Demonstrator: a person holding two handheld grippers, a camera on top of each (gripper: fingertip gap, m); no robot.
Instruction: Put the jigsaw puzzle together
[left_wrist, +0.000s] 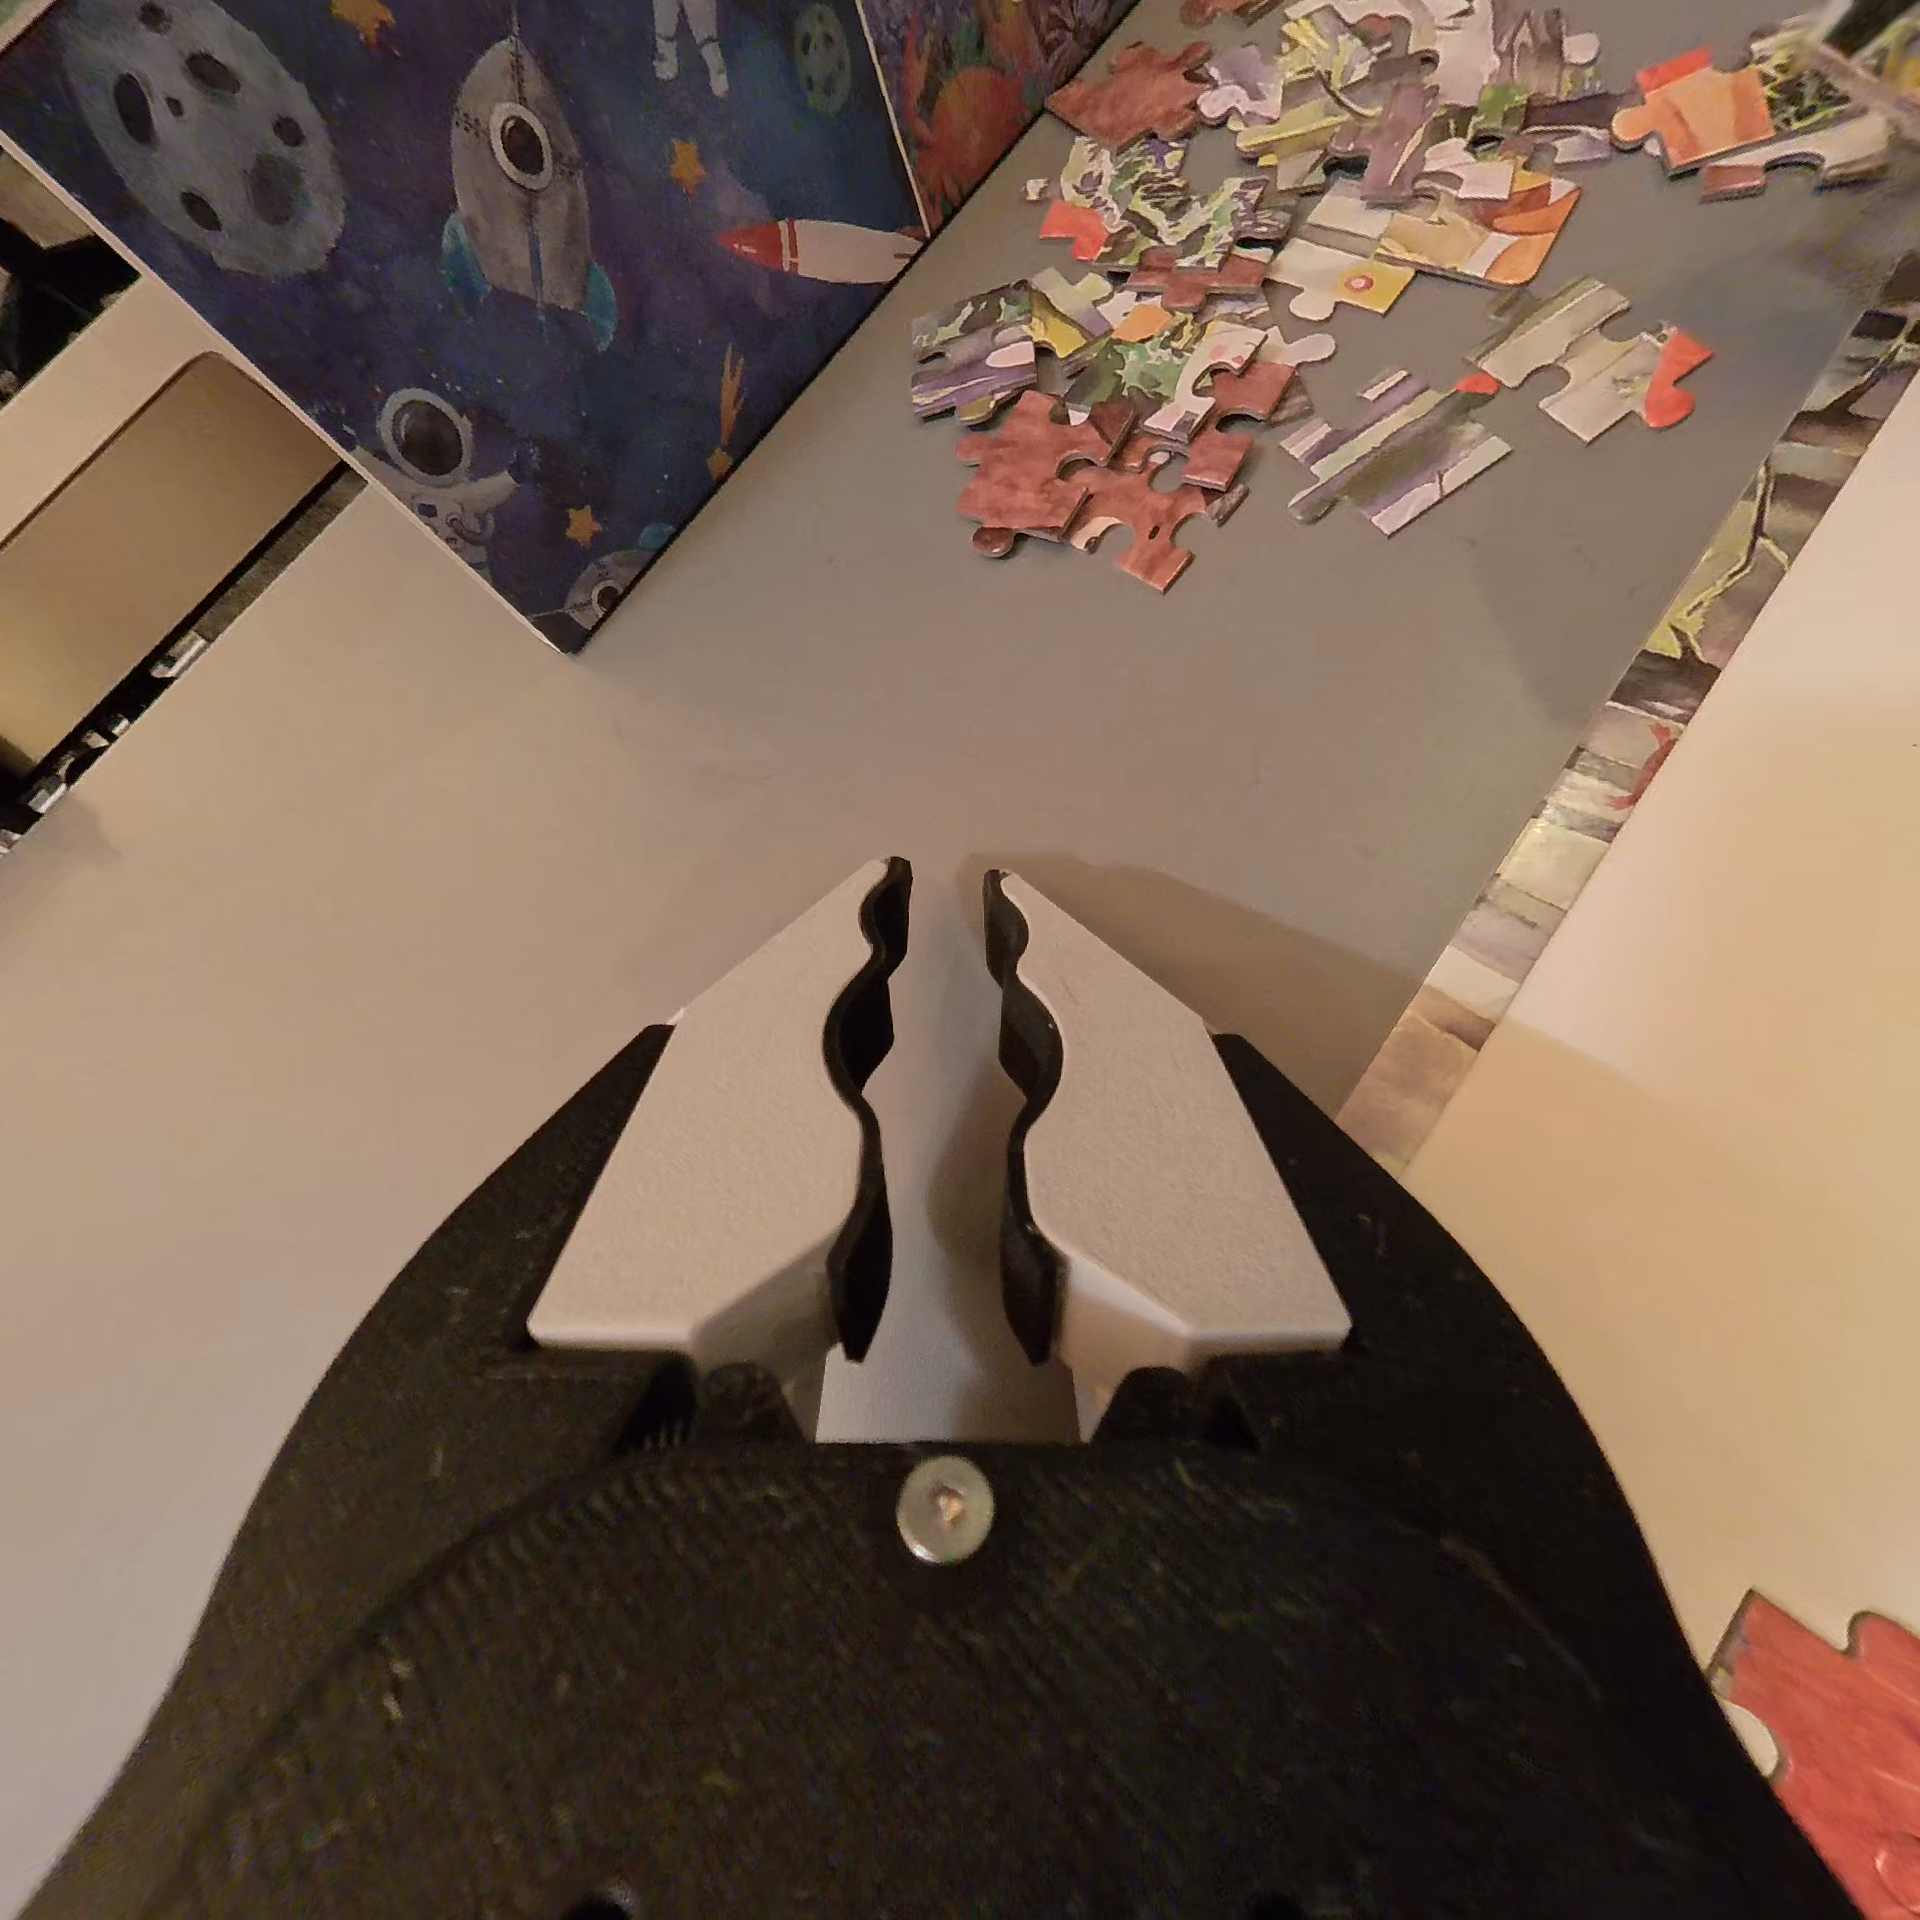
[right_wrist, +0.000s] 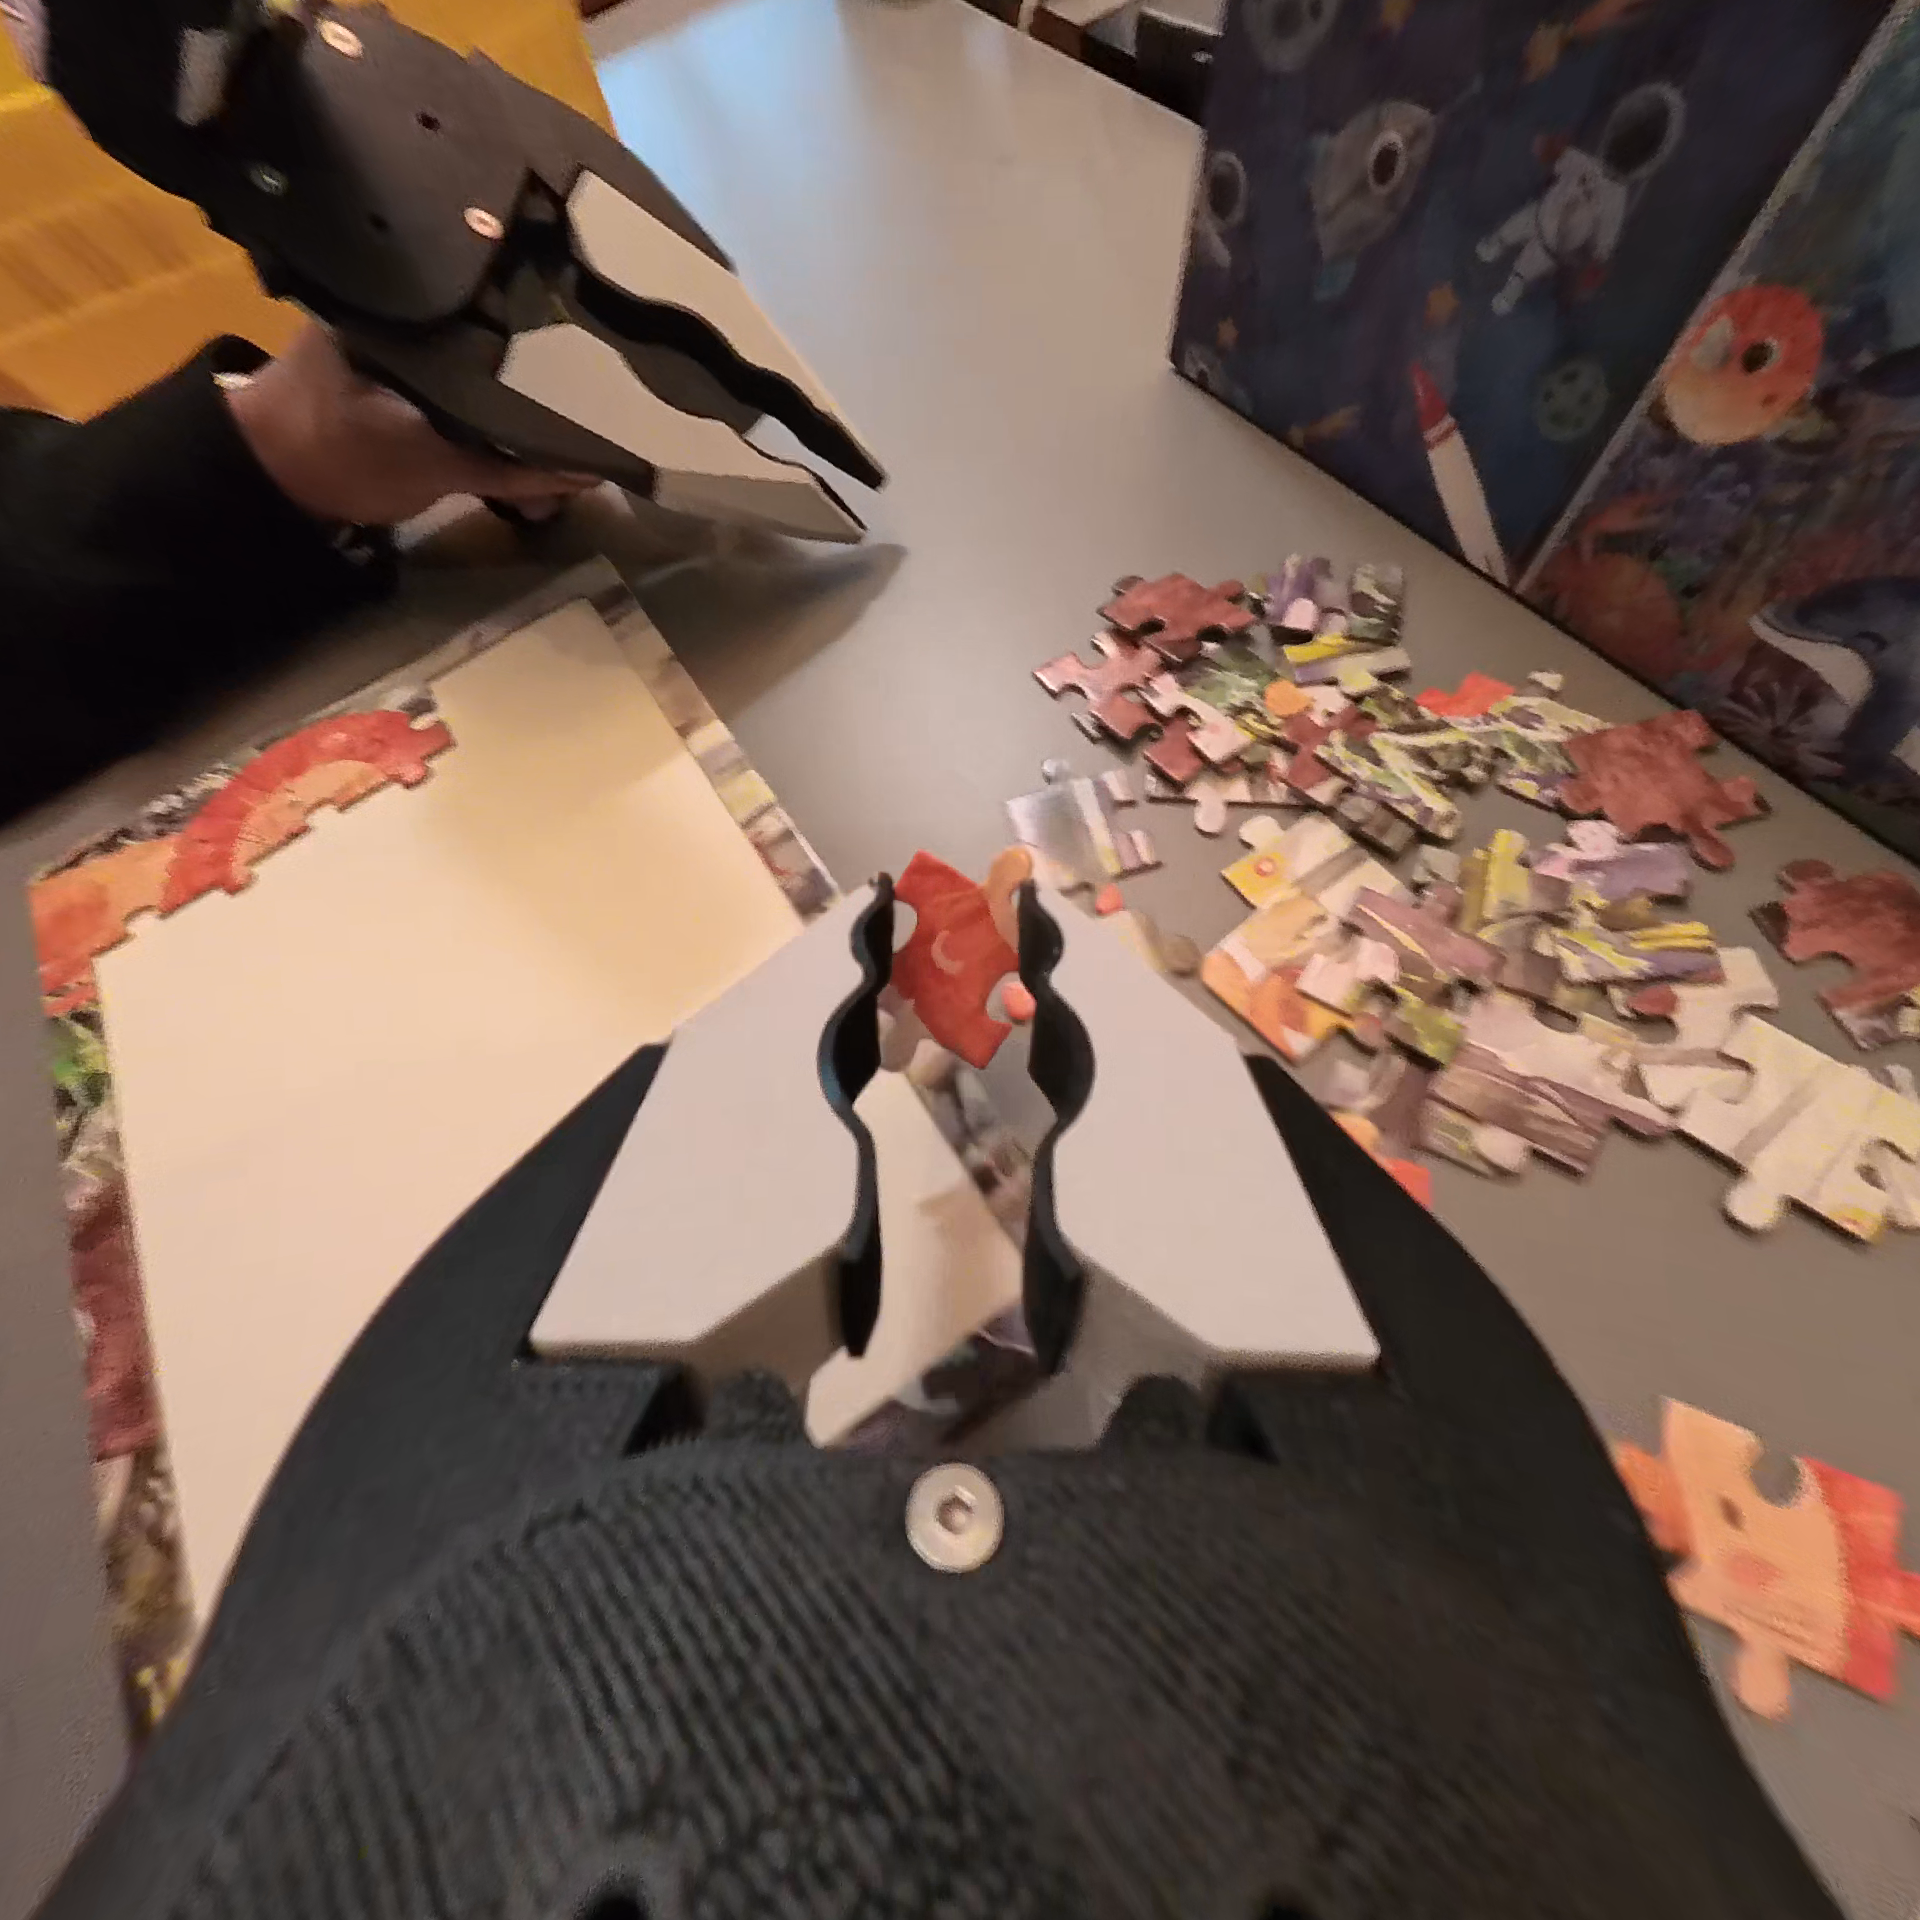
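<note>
Right claw (right_wrist: 956, 899) pinches a glossy red knobbed jigsaw piece (right_wrist: 951, 966) above the table (right_wrist: 935, 260).

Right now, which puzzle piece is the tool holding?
Find the cream board with the puzzle border, left of the loose pile. At its right edge, the right tool pinches a red piece: the only one lifted off the table.

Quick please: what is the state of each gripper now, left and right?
Left gripper: jaws slightly apart, holding nothing, over the bare table.
Right gripper: jaws shut on a red puzzle piece.
</note>
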